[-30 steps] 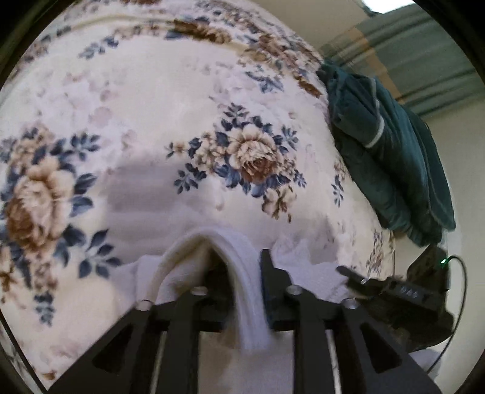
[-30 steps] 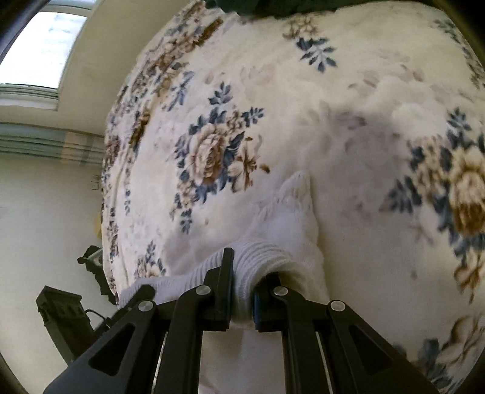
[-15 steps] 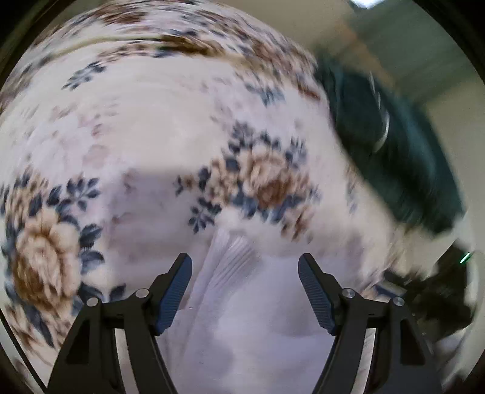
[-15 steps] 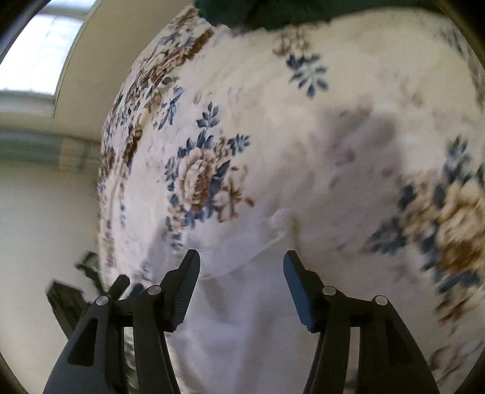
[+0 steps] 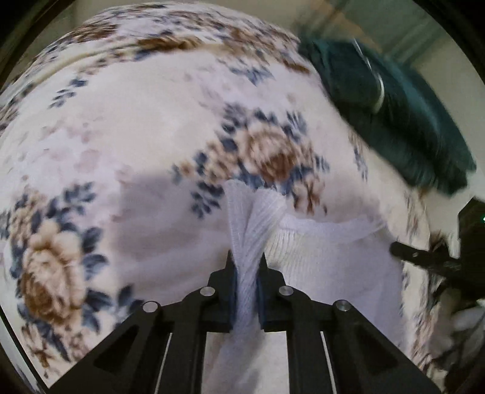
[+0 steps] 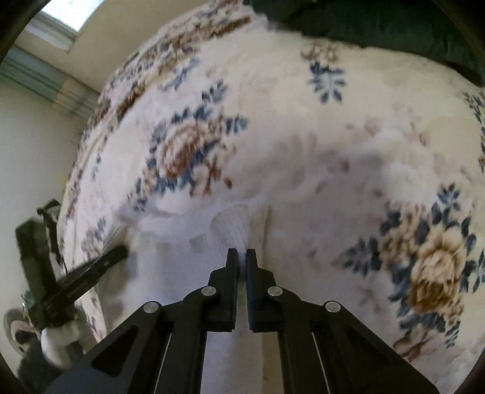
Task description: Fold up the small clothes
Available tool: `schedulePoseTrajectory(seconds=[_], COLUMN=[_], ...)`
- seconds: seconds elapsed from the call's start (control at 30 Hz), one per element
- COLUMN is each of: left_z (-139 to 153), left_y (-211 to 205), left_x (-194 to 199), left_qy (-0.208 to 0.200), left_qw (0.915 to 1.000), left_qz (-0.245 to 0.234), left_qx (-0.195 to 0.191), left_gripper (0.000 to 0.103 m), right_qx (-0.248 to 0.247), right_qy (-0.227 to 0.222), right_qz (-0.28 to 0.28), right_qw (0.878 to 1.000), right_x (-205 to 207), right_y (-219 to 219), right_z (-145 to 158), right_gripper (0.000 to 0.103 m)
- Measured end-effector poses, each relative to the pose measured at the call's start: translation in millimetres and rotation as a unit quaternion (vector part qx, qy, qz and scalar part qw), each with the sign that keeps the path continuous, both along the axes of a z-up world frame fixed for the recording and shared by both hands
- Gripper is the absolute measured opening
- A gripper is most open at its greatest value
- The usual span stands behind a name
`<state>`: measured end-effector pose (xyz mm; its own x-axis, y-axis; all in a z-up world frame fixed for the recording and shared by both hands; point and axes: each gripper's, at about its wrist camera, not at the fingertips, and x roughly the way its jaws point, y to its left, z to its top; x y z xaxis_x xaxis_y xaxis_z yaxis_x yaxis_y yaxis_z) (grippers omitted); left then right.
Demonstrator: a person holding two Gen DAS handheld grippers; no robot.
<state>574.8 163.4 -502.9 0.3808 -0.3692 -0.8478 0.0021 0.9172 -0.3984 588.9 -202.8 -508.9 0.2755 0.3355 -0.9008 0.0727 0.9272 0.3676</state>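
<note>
A white sock (image 5: 321, 260) lies flat on the floral blanket (image 5: 121, 127). My left gripper (image 5: 246, 257) is shut on a bunched fold of its ribbed cuff (image 5: 251, 209), which stands up between the pads. In the right wrist view my right gripper (image 6: 241, 253) is shut on a thin pinch of the same white sock (image 6: 182, 251), near a rounded bulge of fabric (image 6: 230, 224). Each view shows the other tool at its edge: the right gripper's finger (image 5: 424, 257) and the left gripper's finger (image 6: 91, 272). The sock's near end is hidden under the jaws.
A dark green garment (image 5: 394, 115) is heaped at the blanket's far edge, also seen as a dark mass (image 6: 363, 24). The floral blanket (image 6: 333, 145) stretches wide beyond the sock. A black device (image 5: 473, 224) sits off the blanket's side.
Both grippers let go of the sock, opened wide over it, then closed again on new pinches of it. Both wrists rolled, and the sock now lies flatter.
</note>
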Motion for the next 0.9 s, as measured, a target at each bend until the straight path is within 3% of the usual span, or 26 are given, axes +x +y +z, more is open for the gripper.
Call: schedulePoseTrajectory(seconds=[0.13, 0.27, 0.33, 0.37, 0.4, 0.43, 0.47, 0.5, 0.57, 0.6, 0.7, 0.8, 0.9], left_z=[-14, -42, -39, -34, -29, -23, -20, -20, -28, -34, -66, -85, -90], left_y=[15, 18, 22, 26, 31, 35, 40, 44, 50, 51, 46, 41, 43], left_x=[19, 23, 9, -1, -14, -27, -41, -54, -84, -91, -105, -106, -102], left_qy=[0.023, 0.083, 0.086, 0.082, 0.076, 0.068, 0.063, 0.064, 0.073, 0.081, 0.123, 0.127, 0.124], left_qw=[0.9994, 0.9949, 0.9934, 0.9927, 0.9917, 0.9901, 0.9869, 0.9832, 0.9765, 0.9754, 0.9704, 0.965, 0.9567], left_qz=[0.025, 0.046, 0.054, 0.054, 0.055, 0.058, 0.059, 0.059, 0.057, 0.055, 0.048, 0.045, 0.053], left_qx=[-0.007, -0.034, -0.053, -0.07, -0.089, -0.109, -0.136, -0.16, -0.194, -0.197, -0.203, -0.225, -0.258], left_gripper=[0.008, 0.014, 0.03, 0.049, 0.066, 0.07, 0.071, 0.072, 0.076, 0.078, 0.078, 0.079, 0.079], right_qx=[-0.025, -0.039, -0.007, 0.004, 0.017, 0.033, 0.048, 0.08, 0.137, 0.161, 0.223, 0.283, 0.304], right_qy=[0.003, 0.066, 0.099, 0.103, 0.103, 0.1, 0.101, 0.103, 0.123, 0.137, 0.174, 0.19, 0.195], right_qz=[-0.009, 0.001, 0.003, 0.004, 0.004, 0.003, 0.002, -0.003, -0.008, -0.009, -0.01, -0.011, 0.0], right_qw=[1.0, 0.997, 0.995, 0.995, 0.995, 0.994, 0.994, 0.991, 0.983, 0.977, 0.959, 0.94, 0.932], right_x=[26, 47, 44, 39, 31, 17, 7, -10, -42, -59, -102, -124, -125], right_y=[3, 14, 10, 7, 1, -9, -15, -26, -39, -44, -46, -32, -12], right_z=[-4, -37, -44, -43, -39, -32, -30, -28, -33, -41, -77, -114, -136], right_gripper=[0.004, 0.005, 0.007, 0.013, 0.026, 0.035, 0.056, 0.07, 0.079, 0.085, 0.091, 0.098, 0.103])
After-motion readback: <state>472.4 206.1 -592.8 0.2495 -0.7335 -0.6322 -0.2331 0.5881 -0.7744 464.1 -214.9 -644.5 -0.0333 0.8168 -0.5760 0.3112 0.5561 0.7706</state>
